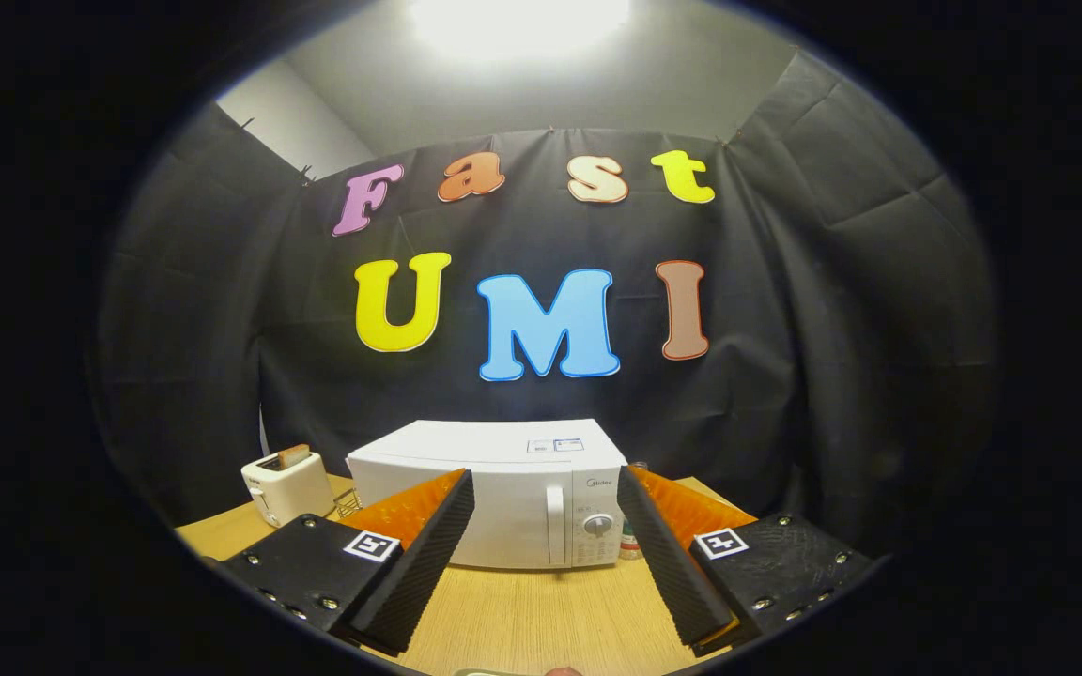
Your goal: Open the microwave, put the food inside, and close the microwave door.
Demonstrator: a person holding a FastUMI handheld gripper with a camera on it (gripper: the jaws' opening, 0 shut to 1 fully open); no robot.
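Opening the microwave (494, 498) is judged to be the step in hand, since its door sits flush and closed against the white body. The gripper (546, 540) has its fingers spread wide apart, holding nothing, and the microwave stands beyond them on the wooden table (522, 620), framed in the gap between the two fingers and not in contact with either. The vertical door handle (555, 524) lies just left of the control dial (597, 524), toward the right side of the front face, and appears roughly centred between the fingertips. To do this step well, the approach should run straight ahead toward that handle, keeping it midway between the fingers so that one finger passes on each side before closing; a skewed entry risks striking the dial or the door panel. The door presumably hinges at its left edge, so the pull should follow an arc outward and to the left rather than straight back, or the light oven may slide on the table. A white toaster (285, 486) stands to the left of the microwave and well clear of the door's likely swing, though this cannot be confirmed from this angle. A small object shows at the right rear corner of the microwave, too hidden to identify. The food cannot be identified with confidence.
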